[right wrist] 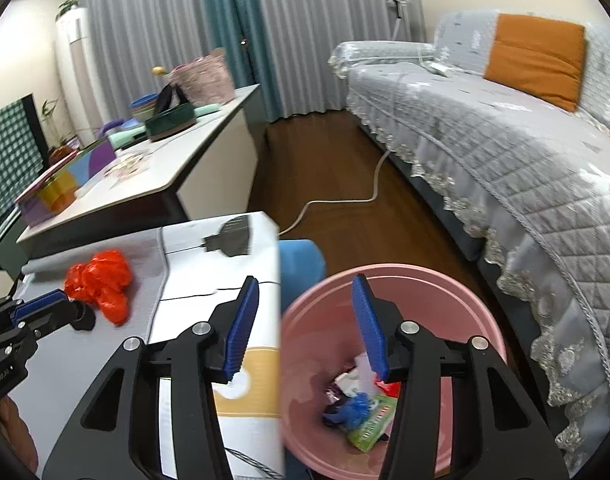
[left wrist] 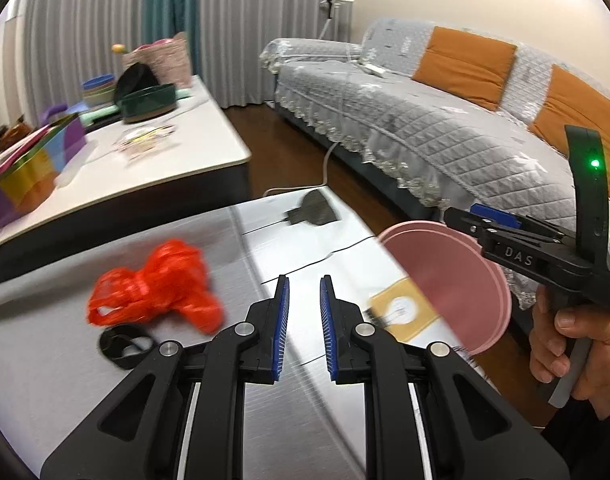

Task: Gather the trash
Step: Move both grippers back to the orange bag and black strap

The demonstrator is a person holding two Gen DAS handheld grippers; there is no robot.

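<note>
Here, a crumpled red plastic bag (left wrist: 155, 286) lies on the grey-and-white table surface (left wrist: 233, 392) in the foreground, towards its left side. Just in front of the bag sits a small black ring-shaped item (left wrist: 125, 346), close to it; whether the two touch cannot be told.

The left gripper (left wrist: 304, 286) hovers over the table to the right of the bag, apart from it. Its blue-padded jaws stand a narrow gap apart with nothing between them, so it grasps nothing. In the right wrist view, this gripper's tip appears just beside the bag.

Off the table's right edge stands a pink bin (right wrist: 389, 280), lower than the tabletop. Inside it lies collected rubbish (right wrist: 359, 408): something white, something blue, a green printed wrapper and a dark scrap. The right gripper (right wrist: 305, 292) is poised above the table's edge and the bin's rim, its jaws spread fairly wide and empty. From the left wrist view, a hand (left wrist: 565, 340) grips that tool's handle, and a green light glows on it.

Farther out, a yellow printed panel (left wrist: 401, 312) and a dark fan-shaped marking (left wrist: 315, 210) show on the tabletop. Beyond stands a long pale table (right wrist: 153, 184) crowded with bowls, a dark green round tin (right wrist: 171, 120) and colourful boxes. To the right is a sofa (right wrist: 505, 152) in a grey quilted cover with orange cushions. A pale cable (right wrist: 345, 200) snakes across the dark wooden floor, and grey and teal curtains hang behind.
</note>
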